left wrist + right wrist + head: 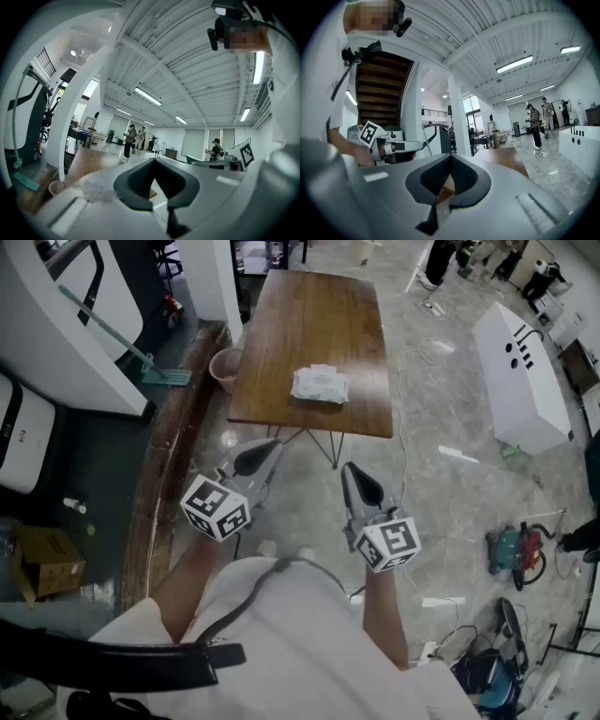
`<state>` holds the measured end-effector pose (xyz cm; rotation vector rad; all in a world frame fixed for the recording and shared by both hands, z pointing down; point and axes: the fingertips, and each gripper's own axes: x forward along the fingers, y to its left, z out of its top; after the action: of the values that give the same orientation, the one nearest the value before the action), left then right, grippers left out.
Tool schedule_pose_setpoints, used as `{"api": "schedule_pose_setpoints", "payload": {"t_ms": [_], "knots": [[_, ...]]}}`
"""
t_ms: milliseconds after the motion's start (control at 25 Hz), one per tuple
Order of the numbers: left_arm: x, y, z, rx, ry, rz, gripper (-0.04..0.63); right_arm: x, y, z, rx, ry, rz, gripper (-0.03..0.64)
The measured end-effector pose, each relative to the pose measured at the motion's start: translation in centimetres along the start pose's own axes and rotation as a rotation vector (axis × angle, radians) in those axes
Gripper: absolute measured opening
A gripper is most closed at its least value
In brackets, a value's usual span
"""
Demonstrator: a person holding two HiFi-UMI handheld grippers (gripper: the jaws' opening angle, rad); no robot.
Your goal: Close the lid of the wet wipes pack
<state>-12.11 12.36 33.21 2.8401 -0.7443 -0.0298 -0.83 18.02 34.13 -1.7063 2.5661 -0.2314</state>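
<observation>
On the long brown wooden table (309,315), toward its near end and about midway across, lies the flat white and pale-green wet wipes pack (320,384); it is too small in the head view to tell whether its lid stands open or lies flat. Both tools are held well short of the table, over the grey marbled floor (441,456), and neither touches the pack. The grey left gripper (255,457), with its black-and-white marker cube (216,507), points level toward the table's near edge; the left gripper view shows its dark ribbed jaws closed tip to tip with nothing between them. The grey right gripper (362,486), with its own marker cube (389,542), is held just beside it and also points level at the table; in the right gripper view its jaws meet at the tips and are likewise empty. Each gripper view catches the other gripper off to one side and the tabletop beyond the jaws. A round pink bucket (225,367) stands on the floor against the table's left edge, a long white box with black marks (525,381) lies well off to the right, and a brown cardboard box (45,561) sits at the far left
</observation>
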Motion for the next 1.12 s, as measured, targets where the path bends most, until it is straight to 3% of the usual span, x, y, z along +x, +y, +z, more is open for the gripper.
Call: {"api": "schedule_pose_setpoints", "payload": {"t_ms": [360, 1120], "knots": [[0.6, 0.1, -0.6, -0.017, 0.024, -0.014, 0.005, -0.1, -1.3, -0.2, 0.084, -0.024, -0.004, 0.008], [2.7, -0.8, -1.4, -0.018, 0.027, 0.027, 0.003, -0.4, -3.6, -1.8, 0.078, 0.014, 0.001, 0.008]]}}
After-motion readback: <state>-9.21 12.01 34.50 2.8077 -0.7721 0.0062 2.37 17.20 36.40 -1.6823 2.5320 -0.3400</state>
